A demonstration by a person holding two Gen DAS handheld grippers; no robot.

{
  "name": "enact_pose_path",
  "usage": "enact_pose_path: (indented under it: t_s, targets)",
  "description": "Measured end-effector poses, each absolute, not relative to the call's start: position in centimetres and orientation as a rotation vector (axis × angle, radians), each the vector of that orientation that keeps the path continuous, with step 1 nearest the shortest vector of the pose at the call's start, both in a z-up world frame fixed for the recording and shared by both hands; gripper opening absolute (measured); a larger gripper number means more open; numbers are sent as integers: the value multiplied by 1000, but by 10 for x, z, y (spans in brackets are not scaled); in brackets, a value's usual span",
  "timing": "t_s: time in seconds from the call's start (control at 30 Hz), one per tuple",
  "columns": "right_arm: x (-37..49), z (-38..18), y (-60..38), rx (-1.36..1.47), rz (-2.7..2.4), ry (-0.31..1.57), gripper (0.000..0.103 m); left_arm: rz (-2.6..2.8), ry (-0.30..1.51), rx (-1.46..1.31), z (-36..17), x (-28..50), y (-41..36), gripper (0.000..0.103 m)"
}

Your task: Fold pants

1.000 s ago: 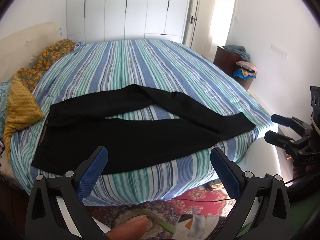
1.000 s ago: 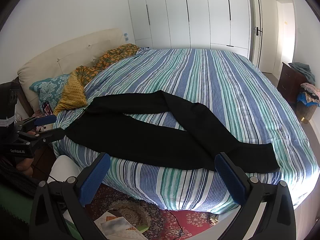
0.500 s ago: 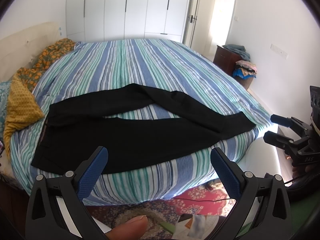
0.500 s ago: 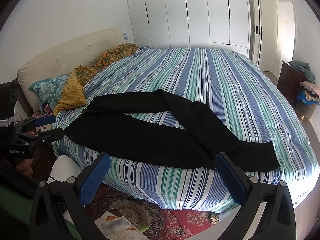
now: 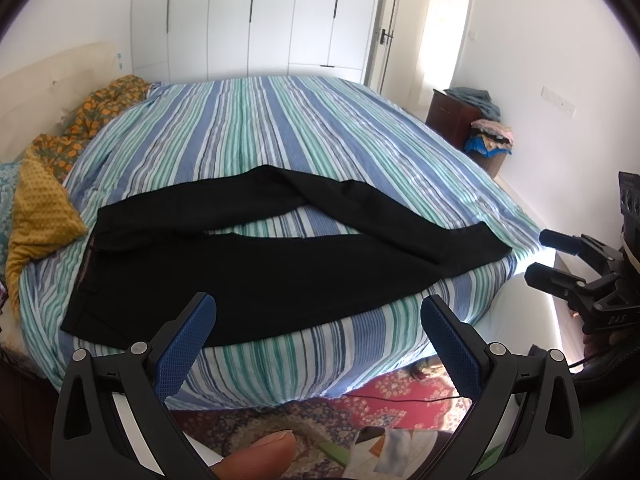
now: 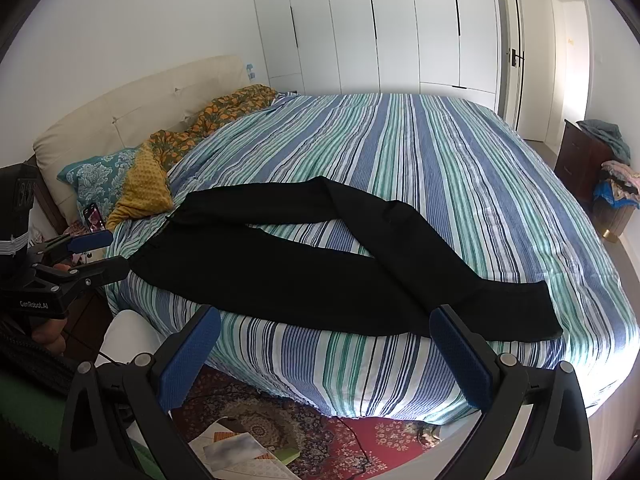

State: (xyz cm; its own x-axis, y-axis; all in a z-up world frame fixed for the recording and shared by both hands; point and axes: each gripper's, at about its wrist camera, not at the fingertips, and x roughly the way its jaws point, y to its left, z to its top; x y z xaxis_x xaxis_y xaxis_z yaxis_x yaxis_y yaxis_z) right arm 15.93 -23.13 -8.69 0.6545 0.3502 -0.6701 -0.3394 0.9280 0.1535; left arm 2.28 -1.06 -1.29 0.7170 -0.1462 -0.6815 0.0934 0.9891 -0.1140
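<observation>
Black pants (image 5: 256, 276) lie spread near the front edge of a striped bed (image 5: 280, 128), waistband at the left, legs running right and crossing near the hems. They also show in the right wrist view (image 6: 320, 276). My left gripper (image 5: 318, 312) is open and empty, held off the bed's front edge, level with the near leg. My right gripper (image 6: 324, 324) is open and empty, also off the front edge, nearer the hem end. Each gripper shows in the other's view: the right one at the right (image 5: 560, 256), the left one at the left (image 6: 92, 254).
Yellow and floral pillows (image 6: 152, 188) lie at the headboard end, left of the waistband. A phone (image 6: 94, 218) rests beside them. A patterned rug with papers (image 6: 256, 440) covers the floor below. A dark dresser with clothes (image 5: 476, 120) stands by the right wall.
</observation>
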Motion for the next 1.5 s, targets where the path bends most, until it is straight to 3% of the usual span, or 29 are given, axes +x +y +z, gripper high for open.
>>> enact_pose_path:
  t_s: [1.5]
  targets:
    - [166,-96,-227,25,392,789,103,-144,795,-62,-19,33,-12,102]
